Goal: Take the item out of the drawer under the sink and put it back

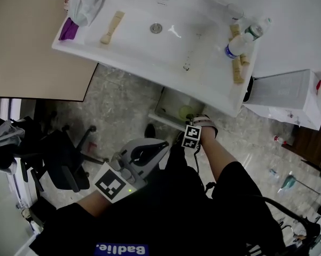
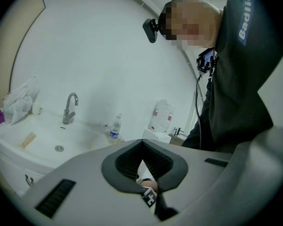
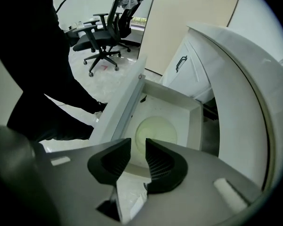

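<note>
The white drawer [image 1: 165,103] under the sink [image 1: 149,49] stands pulled out. On its floor lies a pale yellow-green round item [image 1: 186,111]. My right gripper [image 1: 195,127] hovers just in front of the drawer, open by a narrow gap with nothing between the pads. In the right gripper view the round item [image 3: 156,130] shows beyond the right gripper [image 3: 138,147], inside the drawer [image 3: 127,102]. My left gripper [image 1: 159,144] hangs lower and to the left, away from the drawer, shut and empty. In its own view the left gripper [image 2: 142,145] points up toward the sink basin [image 2: 47,140].
Bottles [image 1: 240,44] and tubes crowd the sink's right corner; a plastic bag [image 1: 88,1] lies at its left. A white box [image 1: 288,97] stands right of the sink. A black office chair [image 1: 64,159] is on the marble floor at left. A cabinet door [image 3: 181,62] flanks the drawer.
</note>
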Motion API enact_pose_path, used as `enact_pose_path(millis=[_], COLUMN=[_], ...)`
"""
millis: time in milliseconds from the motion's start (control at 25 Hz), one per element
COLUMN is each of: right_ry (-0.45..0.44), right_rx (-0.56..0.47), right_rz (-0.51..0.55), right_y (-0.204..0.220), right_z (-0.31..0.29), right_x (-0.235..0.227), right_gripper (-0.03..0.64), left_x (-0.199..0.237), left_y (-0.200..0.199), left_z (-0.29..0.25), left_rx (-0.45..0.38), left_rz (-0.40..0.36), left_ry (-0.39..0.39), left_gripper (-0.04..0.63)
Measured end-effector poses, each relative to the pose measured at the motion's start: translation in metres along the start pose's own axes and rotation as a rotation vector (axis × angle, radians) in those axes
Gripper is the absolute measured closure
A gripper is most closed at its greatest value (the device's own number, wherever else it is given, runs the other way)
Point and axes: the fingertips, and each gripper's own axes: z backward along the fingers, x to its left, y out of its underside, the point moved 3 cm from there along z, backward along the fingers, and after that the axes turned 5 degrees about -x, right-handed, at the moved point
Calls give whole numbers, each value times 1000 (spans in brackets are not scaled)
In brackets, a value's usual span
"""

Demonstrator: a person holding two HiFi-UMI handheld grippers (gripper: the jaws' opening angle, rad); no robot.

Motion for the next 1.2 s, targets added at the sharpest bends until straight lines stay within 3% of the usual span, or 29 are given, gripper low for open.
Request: enact_pose_path(millis=[520, 840, 1200], right_ry=[-10, 22, 65], right_rx=[47, 64, 42], right_rz=[34, 40, -55], right_y=[3, 3, 1], right_z=[-27, -34, -1], right_x=[2, -1, -8], right_gripper=[532, 589, 595], left_x=[-2, -2, -10], left_y=[4, 11, -1], left_z=[2, 8, 4], left_rx=[25, 47, -1], left_rz=[-19, -5, -4], left_ry=[-7, -20, 8], left_gripper=[590, 590, 590])
